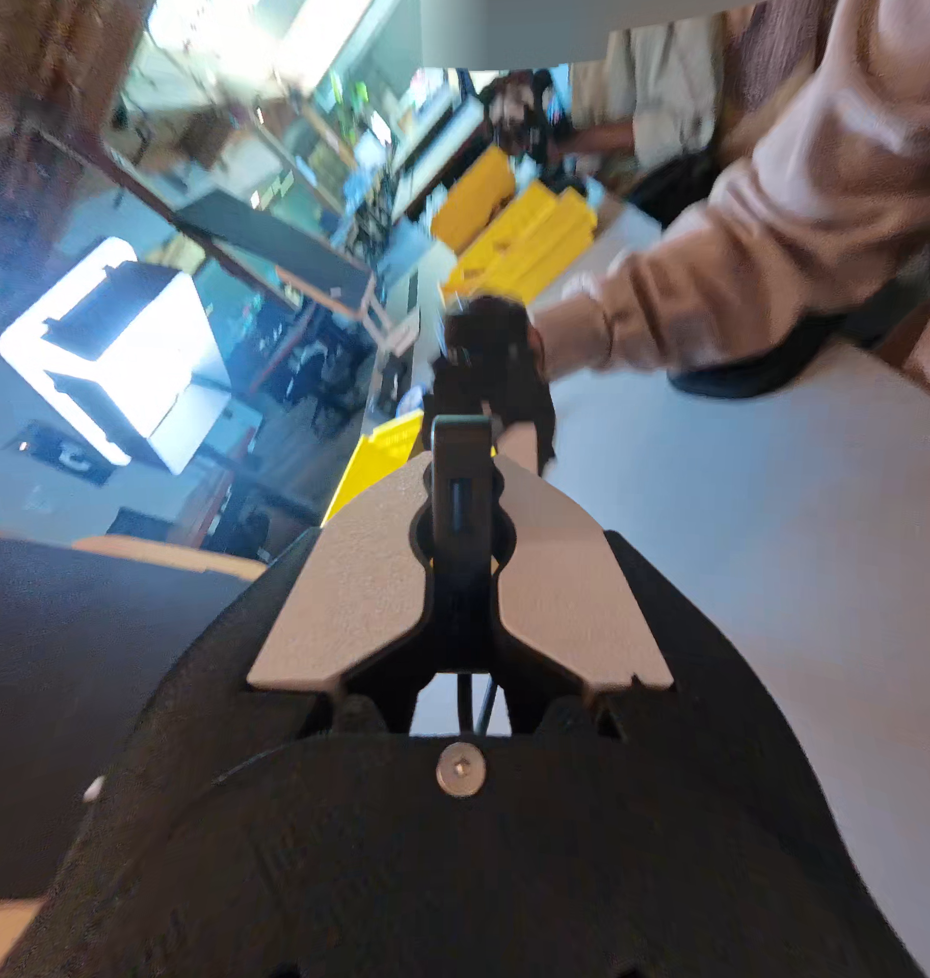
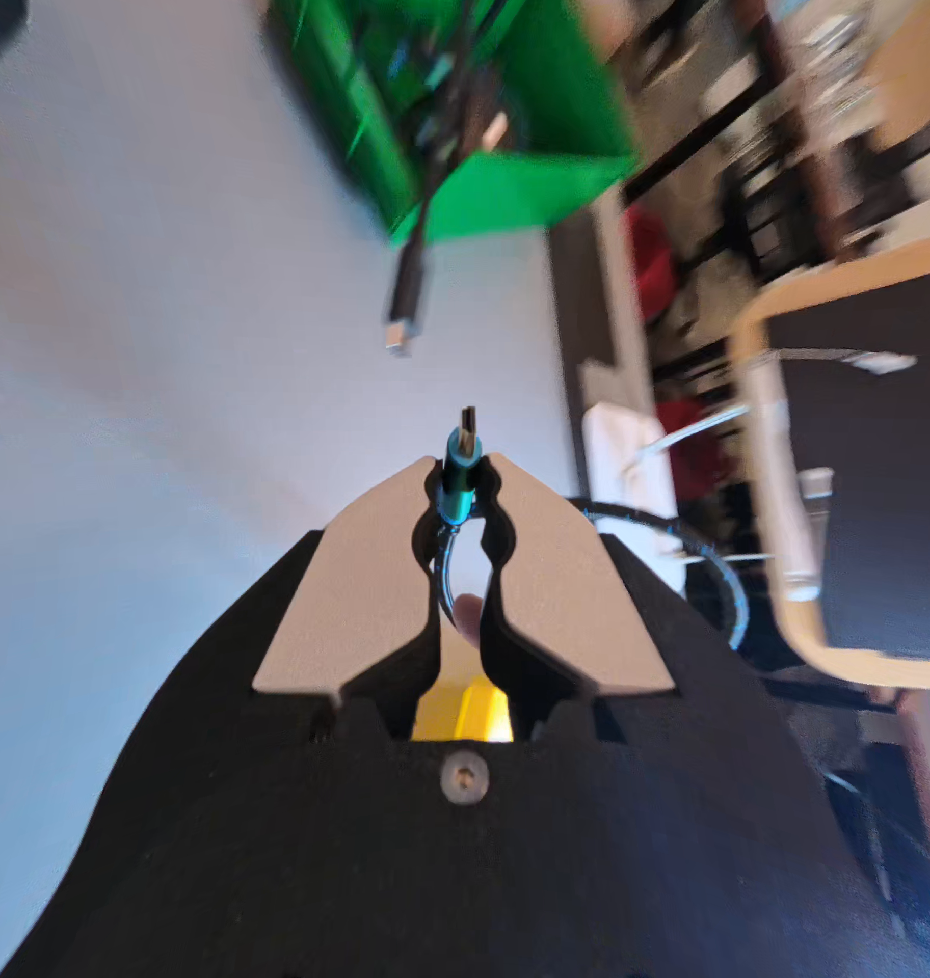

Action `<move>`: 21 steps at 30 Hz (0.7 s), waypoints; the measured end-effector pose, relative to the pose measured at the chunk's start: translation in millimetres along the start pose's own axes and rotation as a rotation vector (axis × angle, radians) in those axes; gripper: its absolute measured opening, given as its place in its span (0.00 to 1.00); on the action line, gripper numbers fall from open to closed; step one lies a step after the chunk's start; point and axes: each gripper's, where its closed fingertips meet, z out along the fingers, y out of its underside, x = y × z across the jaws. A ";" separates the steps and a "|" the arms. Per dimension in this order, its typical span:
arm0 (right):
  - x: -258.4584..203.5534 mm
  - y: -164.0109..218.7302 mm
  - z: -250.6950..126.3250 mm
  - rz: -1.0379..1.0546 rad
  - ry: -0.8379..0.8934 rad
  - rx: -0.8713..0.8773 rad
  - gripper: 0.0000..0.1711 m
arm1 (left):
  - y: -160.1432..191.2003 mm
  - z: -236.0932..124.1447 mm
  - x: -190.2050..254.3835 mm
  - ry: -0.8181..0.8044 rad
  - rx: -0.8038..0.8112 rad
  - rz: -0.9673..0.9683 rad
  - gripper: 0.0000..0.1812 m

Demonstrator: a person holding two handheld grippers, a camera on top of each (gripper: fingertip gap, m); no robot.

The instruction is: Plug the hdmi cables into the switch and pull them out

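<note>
Left wrist view shows the left claw (image 1: 461,465) clenched on a flat dark switch (image 1: 461,492), held edge-on between the tan fingers (image 1: 367,571) with its metal-rimmed end poking out past the tips. Thin dark cables (image 1: 476,706) show in the gap behind it. To the left, beyond the edge of the pale surface (image 1: 743,582), lies a blurred room with a bright white box (image 1: 118,349) on the floor. Past the switch, yellow bins (image 1: 521,233) sit on the surface. Farther right, a person's arm in a beige sleeve (image 1: 717,275) reaches in, its hand in a dark glove (image 1: 497,360) holding the other tool; that tool's front end is hidden behind the switch.

Right wrist view shows the right claw (image 2: 461,465) gripping a plug with a teal shell (image 2: 458,476), its metal tip pointing forward and clear of the fingertips; its cable (image 2: 679,534) loops back and off to the right. Ahead, well apart, a second black plug (image 2: 403,307) rests on the pale surface, its cable running up into a green bin (image 2: 452,116). A fingertip (image 2: 469,614) and something yellow show through the gap between the fingers. On the right stands a wood-edged dark table (image 2: 849,476), all blurred.
</note>
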 end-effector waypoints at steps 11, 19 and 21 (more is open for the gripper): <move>114.1 134.8 -90.3 0.529 0.542 -0.400 0.07 | 6.3 -23.3 -60.2 -0.340 0.066 -0.140 0.09; 111.5 223.8 -60.6 0.785 0.581 -0.460 0.25 | 45.8 7.1 -72.5 -0.355 0.091 -0.368 0.09; 128.1 181.0 -69.4 0.731 0.609 -0.275 0.26 | 53.5 16.4 -68.0 -0.328 0.067 -0.373 0.09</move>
